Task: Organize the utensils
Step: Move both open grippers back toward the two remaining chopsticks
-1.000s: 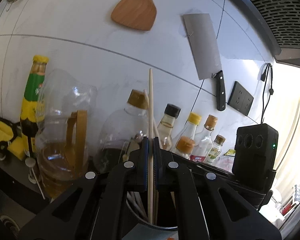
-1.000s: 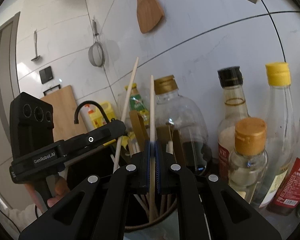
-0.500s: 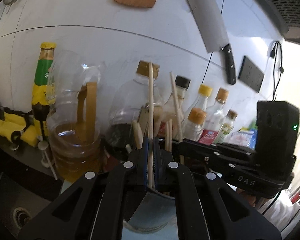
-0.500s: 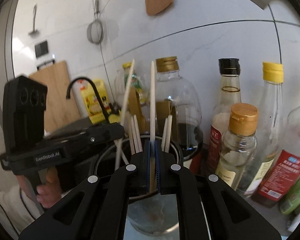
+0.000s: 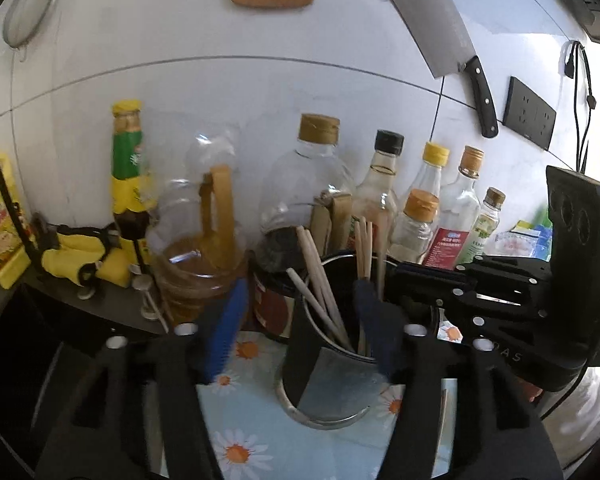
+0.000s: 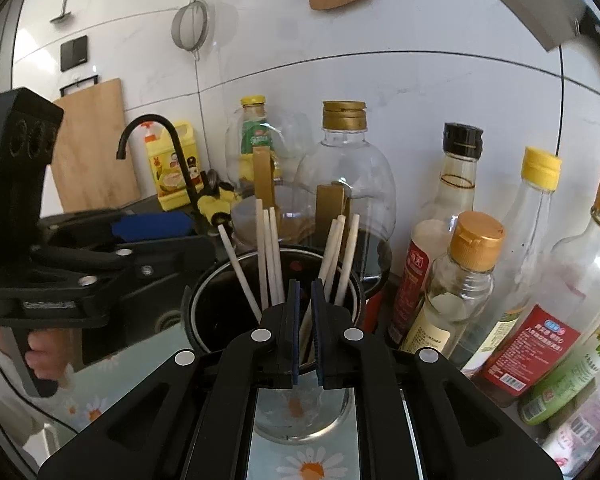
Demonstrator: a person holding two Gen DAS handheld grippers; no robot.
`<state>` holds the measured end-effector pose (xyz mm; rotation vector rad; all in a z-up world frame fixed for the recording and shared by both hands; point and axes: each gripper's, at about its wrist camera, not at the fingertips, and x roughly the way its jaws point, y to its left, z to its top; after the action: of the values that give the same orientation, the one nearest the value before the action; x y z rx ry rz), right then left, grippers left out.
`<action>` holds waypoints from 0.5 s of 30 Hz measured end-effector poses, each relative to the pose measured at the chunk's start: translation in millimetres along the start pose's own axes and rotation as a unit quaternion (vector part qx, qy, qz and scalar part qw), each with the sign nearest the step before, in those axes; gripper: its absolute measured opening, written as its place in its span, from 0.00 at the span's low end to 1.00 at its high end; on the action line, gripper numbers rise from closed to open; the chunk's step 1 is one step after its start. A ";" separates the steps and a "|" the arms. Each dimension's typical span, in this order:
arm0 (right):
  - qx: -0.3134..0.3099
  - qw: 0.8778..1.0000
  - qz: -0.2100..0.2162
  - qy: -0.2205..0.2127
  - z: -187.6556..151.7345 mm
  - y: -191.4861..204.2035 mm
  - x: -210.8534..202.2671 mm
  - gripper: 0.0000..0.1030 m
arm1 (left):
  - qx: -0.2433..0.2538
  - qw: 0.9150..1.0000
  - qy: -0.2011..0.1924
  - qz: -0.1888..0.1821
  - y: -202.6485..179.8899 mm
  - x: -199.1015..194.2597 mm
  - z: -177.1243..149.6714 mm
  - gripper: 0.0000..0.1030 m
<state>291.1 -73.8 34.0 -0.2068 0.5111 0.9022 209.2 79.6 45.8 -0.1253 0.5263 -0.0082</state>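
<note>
Inside metal cup (image 6: pixel 204 312), loose chopsticks (image 6: pixel 266 256)

Chopsticks (image 6: pixel 269 256) vanish into the holder (image 6: pixel 204 280), lower ends hidden.

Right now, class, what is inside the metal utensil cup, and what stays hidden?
Inside the metal cup stand several wooden chopsticks, in two leaning bunches. Their lower ends and the cup's bottom are hidden by its wall and the right tool.

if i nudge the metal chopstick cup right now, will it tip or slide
The metal cup is tall and narrow, with chopsticks leaning outward, so it probably tips more readily than it slides. It stands on a glossy daisy-print cloth, so a low push may slide it.
</note>
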 end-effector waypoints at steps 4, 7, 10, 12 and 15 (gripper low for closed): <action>-0.005 1.000 -0.009 -0.004 1.1 5.9 -9.8 0.27 | -0.011 1.000 -0.007 0.013 8.6 -11.3 -1.5 0.79; -0.008 1.000 -0.017 -0.008 0.3 10.8 -19.5 0.43 | -0.017 1.000 0.003 0.018 14.1 -13.8 -3.9 0.87; -0.003 0.999 -0.032 -0.010 -1.3 15.9 -29.8 0.59 | -0.032 0.999 0.016 0.023 22.4 -17.0 -9.2 0.92; 0.006 0.999 -0.038 -0.011 -2.5 16.7 -35.5 0.72 | -0.041 0.999 0.022 0.023 28.2 -21.1 -13.4 0.94; 0.033 0.998 -0.048 -0.019 -7.6 16.6 -47.2 0.83 | -0.043 0.998 0.033 0.028 33.4 -24.6 -18.5 0.94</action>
<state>251.2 -99.3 52.0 -0.1524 0.4921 0.7931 177.9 111.6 38.1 -0.1941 0.5957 0.0657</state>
